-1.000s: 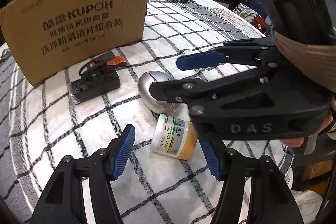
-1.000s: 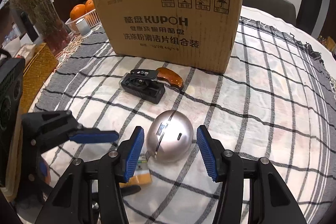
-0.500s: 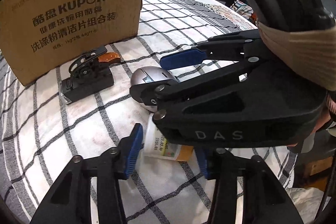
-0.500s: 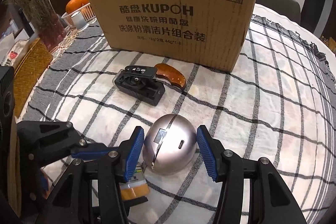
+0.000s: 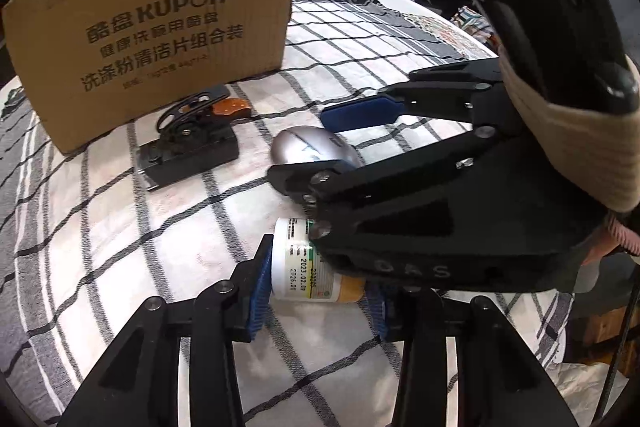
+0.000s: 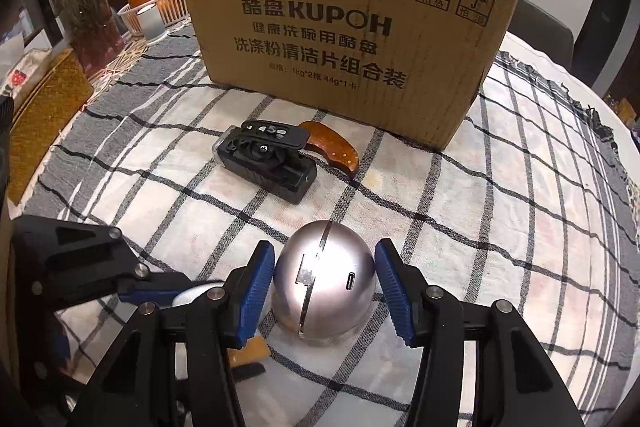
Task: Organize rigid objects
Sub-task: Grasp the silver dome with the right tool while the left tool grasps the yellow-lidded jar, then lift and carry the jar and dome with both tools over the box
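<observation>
A: Nearest? The left gripper (image 5: 318,291) is closing round a small labelled jar (image 5: 308,263) lying on the checked cloth (image 5: 120,247).

B: The right gripper (image 6: 325,297) brackets the silver dome (image 6: 324,287), pads just apart; the cardboard box (image 6: 340,27) stands beyond

A brushed, shiny metal dome (image 6: 324,291) throws back a bright glare, sitting on a coarse woven checked cloth (image 6: 500,227). Behind it, a matt corrugated cardboard box (image 6: 344,39), a matt black plastic clamp (image 6: 268,163) and a glossy amber-brown handle (image 6: 332,147). The jar (image 5: 308,267) wears a smooth, glossy paper label.
</observation>
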Available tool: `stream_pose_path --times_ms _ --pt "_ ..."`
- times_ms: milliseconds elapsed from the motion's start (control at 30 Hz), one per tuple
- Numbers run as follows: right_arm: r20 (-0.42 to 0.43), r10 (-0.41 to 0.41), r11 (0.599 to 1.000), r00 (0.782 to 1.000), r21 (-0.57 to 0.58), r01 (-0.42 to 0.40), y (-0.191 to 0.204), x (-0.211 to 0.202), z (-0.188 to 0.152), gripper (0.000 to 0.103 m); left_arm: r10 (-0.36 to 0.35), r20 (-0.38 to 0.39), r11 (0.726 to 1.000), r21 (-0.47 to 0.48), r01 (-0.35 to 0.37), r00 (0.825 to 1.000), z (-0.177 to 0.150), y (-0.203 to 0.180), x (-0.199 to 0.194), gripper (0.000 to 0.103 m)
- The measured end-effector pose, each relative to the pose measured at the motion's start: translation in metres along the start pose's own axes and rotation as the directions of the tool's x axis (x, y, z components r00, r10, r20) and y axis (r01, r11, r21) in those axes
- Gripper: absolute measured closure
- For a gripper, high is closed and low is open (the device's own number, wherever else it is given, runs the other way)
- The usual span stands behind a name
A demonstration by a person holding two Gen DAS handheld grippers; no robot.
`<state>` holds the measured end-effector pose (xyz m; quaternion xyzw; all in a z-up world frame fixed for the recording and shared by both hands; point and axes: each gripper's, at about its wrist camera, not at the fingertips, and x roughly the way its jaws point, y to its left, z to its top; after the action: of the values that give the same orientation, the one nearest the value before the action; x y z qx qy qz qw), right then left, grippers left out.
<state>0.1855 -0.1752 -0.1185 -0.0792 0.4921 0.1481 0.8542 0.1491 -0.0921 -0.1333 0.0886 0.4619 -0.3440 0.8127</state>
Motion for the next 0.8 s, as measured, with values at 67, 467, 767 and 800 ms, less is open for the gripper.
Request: stream_pose_path --times_ms 67,467,767,800 --pt "0.0 0.0 1.0 1.0 -0.001 0.0 0.0 -0.002 -0.001 0.051 0.012 0.0 1.0 -0.003 -0.012 1.0 0.0 0.001 -0.001 0.063" --pt "0.005 -0.009 0.999 1.0 0.034 0.008 0.001 -0.012 0.003 0.081 0.061 0.004 0.994 -0.086 -0.061 0.998 -0.006 0.016 -0.009 0.064" --pt "-0.001 -0.015 0.998 1.0 0.063 0.015 0.005 -0.005 0.004 0.051 0.148 0.043 0.975 -0.171 -0.139 0.988 -0.009 0.033 -0.023 0.063" --pt "0.0 -0.019 0.998 1.0 0.067 0.019 0.005 -0.004 0.004 0.05 0.164 0.049 0.973 -0.172 -0.153 0.985 -0.009 0.034 -0.025 0.063"
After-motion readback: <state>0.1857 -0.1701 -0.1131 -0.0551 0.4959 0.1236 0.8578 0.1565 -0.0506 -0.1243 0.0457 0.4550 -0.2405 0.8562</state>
